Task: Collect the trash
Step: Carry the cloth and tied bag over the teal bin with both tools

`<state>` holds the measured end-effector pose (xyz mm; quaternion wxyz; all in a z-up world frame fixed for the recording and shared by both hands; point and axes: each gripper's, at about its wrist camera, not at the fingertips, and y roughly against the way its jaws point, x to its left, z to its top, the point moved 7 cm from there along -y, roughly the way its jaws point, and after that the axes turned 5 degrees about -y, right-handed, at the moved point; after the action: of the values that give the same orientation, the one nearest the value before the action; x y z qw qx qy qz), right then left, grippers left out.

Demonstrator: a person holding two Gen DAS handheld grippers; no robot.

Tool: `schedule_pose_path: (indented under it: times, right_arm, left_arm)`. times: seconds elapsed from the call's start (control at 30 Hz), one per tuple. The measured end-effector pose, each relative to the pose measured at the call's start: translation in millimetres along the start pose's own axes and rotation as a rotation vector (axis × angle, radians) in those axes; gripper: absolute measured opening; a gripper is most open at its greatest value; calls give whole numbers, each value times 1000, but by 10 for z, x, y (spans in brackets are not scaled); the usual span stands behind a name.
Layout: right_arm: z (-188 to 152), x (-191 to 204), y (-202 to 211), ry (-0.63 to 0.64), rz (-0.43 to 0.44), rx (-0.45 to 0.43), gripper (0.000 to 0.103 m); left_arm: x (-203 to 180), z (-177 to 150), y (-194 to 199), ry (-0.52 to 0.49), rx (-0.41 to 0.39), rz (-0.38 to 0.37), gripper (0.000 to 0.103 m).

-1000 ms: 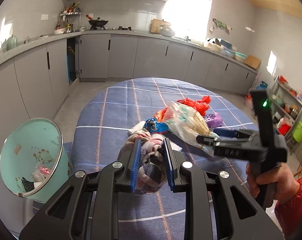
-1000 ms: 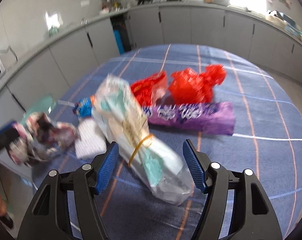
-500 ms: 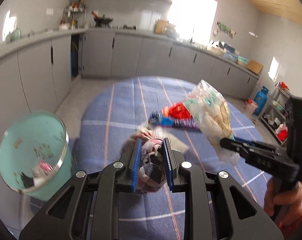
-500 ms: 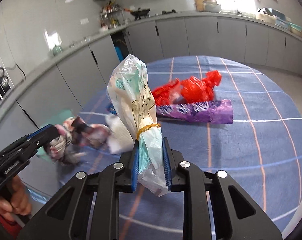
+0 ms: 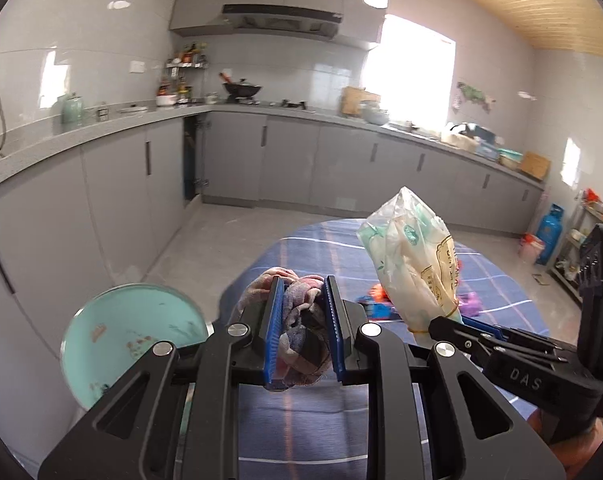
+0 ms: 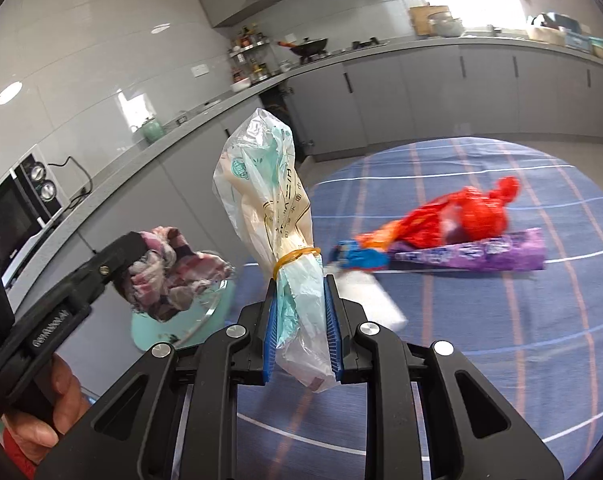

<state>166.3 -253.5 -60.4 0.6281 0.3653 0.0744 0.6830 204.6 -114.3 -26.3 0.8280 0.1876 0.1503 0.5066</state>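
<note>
My left gripper is shut on a crumpled pink and grey plaid cloth, lifted above the blue checked table. My right gripper is shut on a clear plastic bag tied with a yellow rubber band, and the bag stands upright above the jaws. The same bag shows at the right of the left wrist view, and the cloth at the left of the right wrist view. A mint-green bin stands open beside the table's left edge, below the cloth.
On the table lie a red plastic bag, a purple wrapper, a blue packet and a white tissue. Grey cabinets and a counter run along the far walls. A hand grips the left tool.
The right jaws closed on the clear bag and lifted it upright off the table. Both grippers rose, and the left carried the cloth toward the bin side.
</note>
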Motion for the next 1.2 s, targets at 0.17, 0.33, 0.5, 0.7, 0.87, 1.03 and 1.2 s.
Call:
schedule_pose_path:
  times: [0.17,0.33,0.5,0.7,0.87,1.03,1.2]
  right_arm:
    - [-15,339,-184,22,37,12,22]
    - [-36,606,-340,41,59,32,22]
    - [-93,794,-493,53,69,57,23]
    - [-174,935,-676,52,85,98,23]
    - [-207,1074,-814,55,91,118,23]
    - [-228,1196,-937,59,101,136,23]
    - [-279,1277,-1086,52,97,163,24]
  left_arm:
    - [259,-46,-20,0,43,87,21]
    - [571,-114,-51,39,86,148,21]
    - [881,-199,-64,68,112,215,21]
    - [1171,-286,-105,102,134,256,21]
    - [1358,-389,-154,124,167,282,21]
    - [1488,-439,-166,129,178,309,21]
    - [1594,-501,-182,145,191,316,21]
